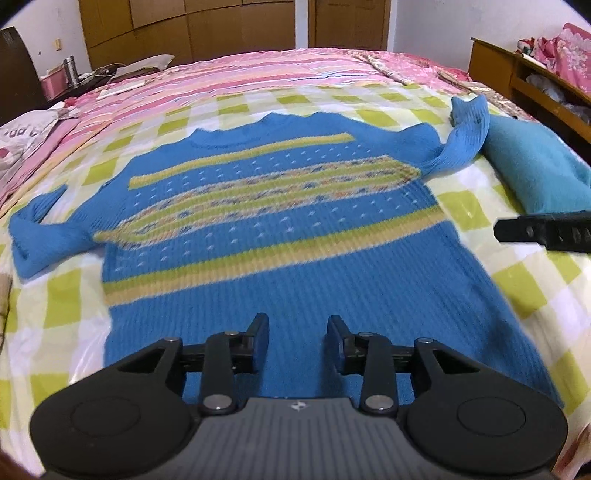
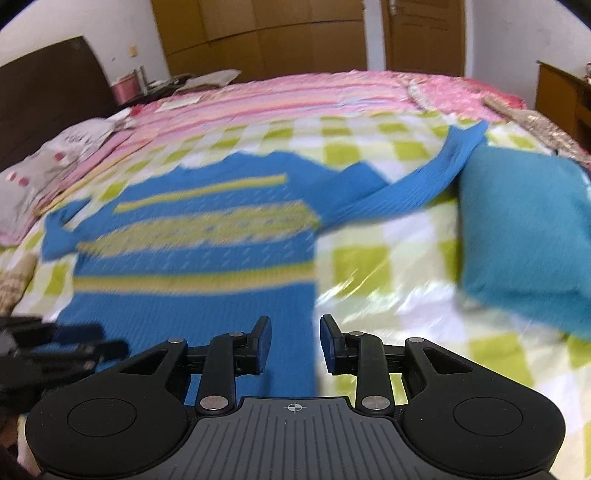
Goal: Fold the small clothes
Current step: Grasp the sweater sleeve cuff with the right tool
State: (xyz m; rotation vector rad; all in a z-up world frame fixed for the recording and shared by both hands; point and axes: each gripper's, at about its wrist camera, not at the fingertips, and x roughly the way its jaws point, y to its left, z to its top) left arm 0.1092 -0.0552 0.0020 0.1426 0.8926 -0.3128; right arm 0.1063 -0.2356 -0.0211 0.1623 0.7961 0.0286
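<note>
Sweater (image 1: 280, 229): blue knit with yellow-green stripes and a patterned band, lying flat and face-up on the checked sheet (image 1: 66, 306), neck toward the far side of the bed, hem near the cameras.
Sleeves: the one on the view's left (image 1: 40, 229) is bent back on itself beside the body; the one on the right (image 1: 458, 140) stretches out and ends against the folded teal garment.
Folded teal garment (image 1: 535, 166): lies on the sheet at the right, just beside the sweater's outstretched sleeve.
Left gripper (image 1: 297, 339): above the sweater's hem, jaws apart with a clear gap, holding nothing.
Right gripper (image 2: 295, 341): over the sweater's right edge near the hem, jaws parted about as far, nothing between them; its view is motion-blurred.
Pink striped blanket (image 1: 258, 74): covers the far part of the bed.
Pillow (image 1: 26, 136): at the left, its printed letters too blurred to read.
Writing: only a small round mark on each gripper body; no readable brand.
Wooden wardrobe (image 1: 221, 26): behind the bed.
</note>
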